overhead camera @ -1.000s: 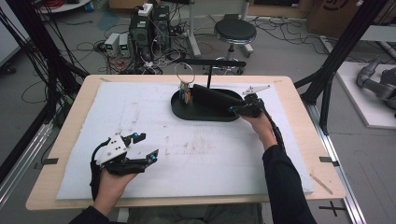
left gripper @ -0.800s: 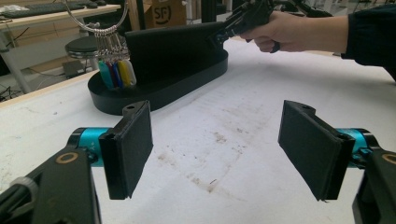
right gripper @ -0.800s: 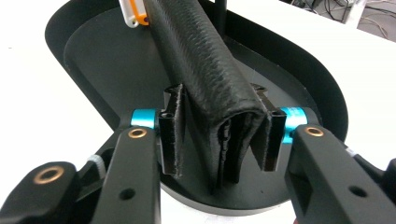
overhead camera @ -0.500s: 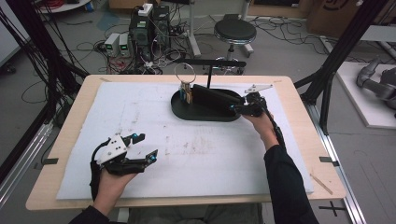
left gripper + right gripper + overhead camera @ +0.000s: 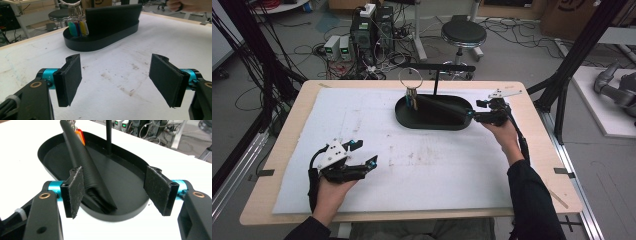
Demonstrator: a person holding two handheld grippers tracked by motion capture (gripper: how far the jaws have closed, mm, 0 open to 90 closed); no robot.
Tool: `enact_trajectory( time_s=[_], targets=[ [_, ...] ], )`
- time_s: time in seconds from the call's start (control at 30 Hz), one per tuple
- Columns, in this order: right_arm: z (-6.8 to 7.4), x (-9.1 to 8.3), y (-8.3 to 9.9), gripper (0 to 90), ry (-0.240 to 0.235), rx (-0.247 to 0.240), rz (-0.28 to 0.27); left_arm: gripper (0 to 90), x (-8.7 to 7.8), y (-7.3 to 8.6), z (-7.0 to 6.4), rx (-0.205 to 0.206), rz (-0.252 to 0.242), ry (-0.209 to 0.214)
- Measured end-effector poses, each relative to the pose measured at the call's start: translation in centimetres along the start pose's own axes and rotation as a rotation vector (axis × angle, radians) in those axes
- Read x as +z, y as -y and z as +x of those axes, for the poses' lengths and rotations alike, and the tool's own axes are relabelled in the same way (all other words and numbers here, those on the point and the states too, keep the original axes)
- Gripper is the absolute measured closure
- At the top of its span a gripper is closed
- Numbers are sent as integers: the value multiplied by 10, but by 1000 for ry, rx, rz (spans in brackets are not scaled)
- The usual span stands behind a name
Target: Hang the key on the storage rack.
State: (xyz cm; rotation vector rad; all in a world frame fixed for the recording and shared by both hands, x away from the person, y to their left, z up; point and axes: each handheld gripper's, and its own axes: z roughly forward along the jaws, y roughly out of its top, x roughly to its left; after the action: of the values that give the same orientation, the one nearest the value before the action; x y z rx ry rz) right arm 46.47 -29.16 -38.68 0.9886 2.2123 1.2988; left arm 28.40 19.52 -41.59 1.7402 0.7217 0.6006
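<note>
Black bar (image 5: 86,167) lies slantwise in the oval black tray (image 5: 412,120), its near end down on the tray floor by the near rim and its far end propped up toward the key ring (image 5: 410,80) with its coloured tags (image 5: 78,28). In the right gripper view that near end sits just ahead of my right tool (image 5: 117,192), a little to the side of the one pad (image 5: 75,190), with the other pad (image 5: 157,188) well off it over the tray's rim. Both jaws stand wide apart and hold nothing.

I judge this to be the approach: the right tool is lined up at the tray's end (in the high view it sits just beside the rim, at (image 5: 473,116)) but has not closed on anything. The next move, as I see it, calls for easing forward and slightly across so the bar's end comes between the pads, then closing squarely on it without nudging the thin upright post (image 5: 108,137) of the stand.

My left tool (image 5: 362,156) rests low over the white mat (image 5: 437,170) on the tabletop (image 5: 277,200), well apart from the tray, jaws fully spread and empty.
</note>
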Motion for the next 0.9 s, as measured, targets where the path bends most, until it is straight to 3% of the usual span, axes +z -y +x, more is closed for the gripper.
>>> enact_trajectory(
  time_s=[0.27, 0.43, 0.6, 0.77, 0.9],
  targets=[
    [5, -47, 15, 327, 31, -8, -56, 261, 8, 2, 11, -13, 21, -28],
    [14, -79, 39, 316, 33, 20, -115, 261, 12, 3, 17, -12, 24, -43],
    [24, -101, 62, 306, 40, 47, -148, 251, 15, 6, 23, -5, 28, -59],
    [33, -120, 87, 291, 105, 65, -191, 228, 17, 8, 25, 4, 26, -70],
    [29, -127, 102, 276, 156, 97, -196, 223, 18, 9, 24, 25, 45, -72]
  ],
)
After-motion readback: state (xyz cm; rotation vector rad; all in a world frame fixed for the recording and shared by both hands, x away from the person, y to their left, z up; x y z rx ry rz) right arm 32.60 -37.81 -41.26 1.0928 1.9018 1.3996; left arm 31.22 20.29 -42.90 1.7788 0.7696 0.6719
